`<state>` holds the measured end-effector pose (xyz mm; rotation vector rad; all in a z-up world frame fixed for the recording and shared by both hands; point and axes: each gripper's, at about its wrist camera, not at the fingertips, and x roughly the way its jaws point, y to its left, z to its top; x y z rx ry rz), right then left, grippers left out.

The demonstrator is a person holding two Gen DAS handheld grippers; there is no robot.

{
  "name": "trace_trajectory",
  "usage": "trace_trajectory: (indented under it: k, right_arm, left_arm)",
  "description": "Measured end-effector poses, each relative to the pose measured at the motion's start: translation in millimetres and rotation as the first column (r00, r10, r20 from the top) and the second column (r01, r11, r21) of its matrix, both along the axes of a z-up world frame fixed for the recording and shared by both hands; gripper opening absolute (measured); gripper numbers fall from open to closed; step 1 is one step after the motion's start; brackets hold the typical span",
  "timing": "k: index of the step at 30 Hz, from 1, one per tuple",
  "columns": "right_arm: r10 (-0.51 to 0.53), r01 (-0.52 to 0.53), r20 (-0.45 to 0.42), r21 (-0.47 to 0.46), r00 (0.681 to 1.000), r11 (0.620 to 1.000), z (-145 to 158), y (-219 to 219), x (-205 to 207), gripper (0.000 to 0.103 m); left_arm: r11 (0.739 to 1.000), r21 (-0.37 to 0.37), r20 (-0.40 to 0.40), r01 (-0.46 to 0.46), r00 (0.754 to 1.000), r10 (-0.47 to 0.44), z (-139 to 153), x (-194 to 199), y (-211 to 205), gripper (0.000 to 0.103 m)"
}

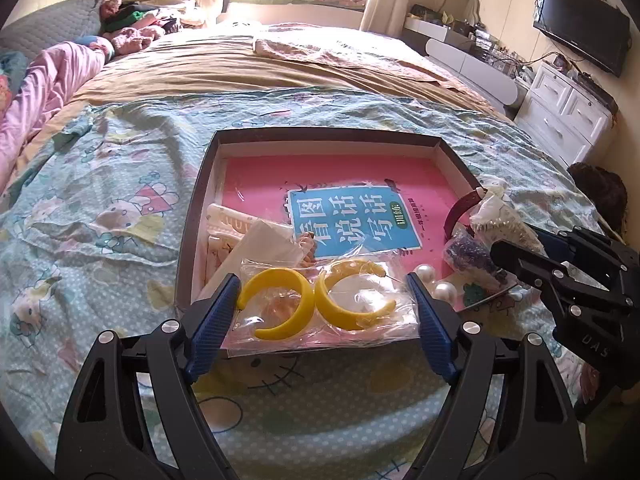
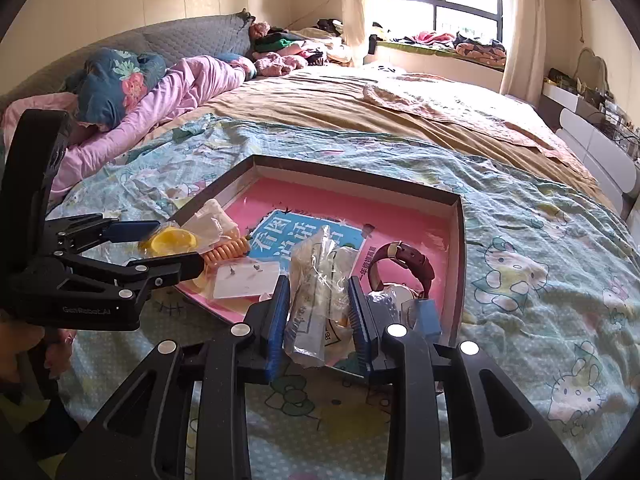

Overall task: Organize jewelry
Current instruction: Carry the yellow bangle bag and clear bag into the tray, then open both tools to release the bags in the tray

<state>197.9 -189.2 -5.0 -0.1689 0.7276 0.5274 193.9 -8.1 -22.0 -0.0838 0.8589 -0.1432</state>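
Right hand-held gripper [image 2: 319, 320] clamping plastic packet [image 2: 316, 280], watch [image 2: 404, 264] beside, tray [image 2: 456, 240]

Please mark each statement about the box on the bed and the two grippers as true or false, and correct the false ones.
1. The right gripper is shut on a clear plastic bag. True.
2. The yellow earrings lie outside any bag. False: they are inside a clear bag.
3. The box stands on a wooden table. False: it lies on a cartoon-print bedsheet.
4. A dark red watch lies in the box. True.
5. The left gripper stands wide, with the earring bag between its fingers. True.
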Motion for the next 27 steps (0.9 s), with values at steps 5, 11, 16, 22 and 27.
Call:
trace_trajectory:
  k: [5,11,16,22,27]
  right_arm:
    - [-0.013,0.013,-0.013,0.003,1.0,1.0,-8.3,0.4,8.5,0.028]
    - [-0.015,0.015,-0.032,-0.005,0.999,1.0,-17.8,1.4,15.7,0.028]
    - [-0.012,0.011,-0.045,-0.007,0.999,1.0,-24.5,2.7,21.0,0.028]
    - [-0.009,0.008,-0.08,-0.012,0.997,1.0,-37.0,5.1,25.5,0.028]
    - [-0.01,0.01,-0.083,0.0,0.996,1.0,-38.1,4.6,23.7,0.033]
  left_arm:
    - [1.0,0.006,-0.009,0.008,1.0,-0.008,-7.1,7.1,-1.6,0.074]
    - [1.0,0.001,-0.023,0.015,1.0,-0.015,-14.7,14.2,-1.7,0.074]
    - [1.0,0.006,-0.023,0.016,1.0,-0.016,-17.6,18.5,-2.0,0.074]
    - [1.0,0.013,-0.02,0.016,1.0,-0.016,-19.3,19.5,-2.2,0.075]
    - [1.0,0.012,-0.023,0.01,1.0,-0.01,-19.9,21.8,-1.6,0.075]
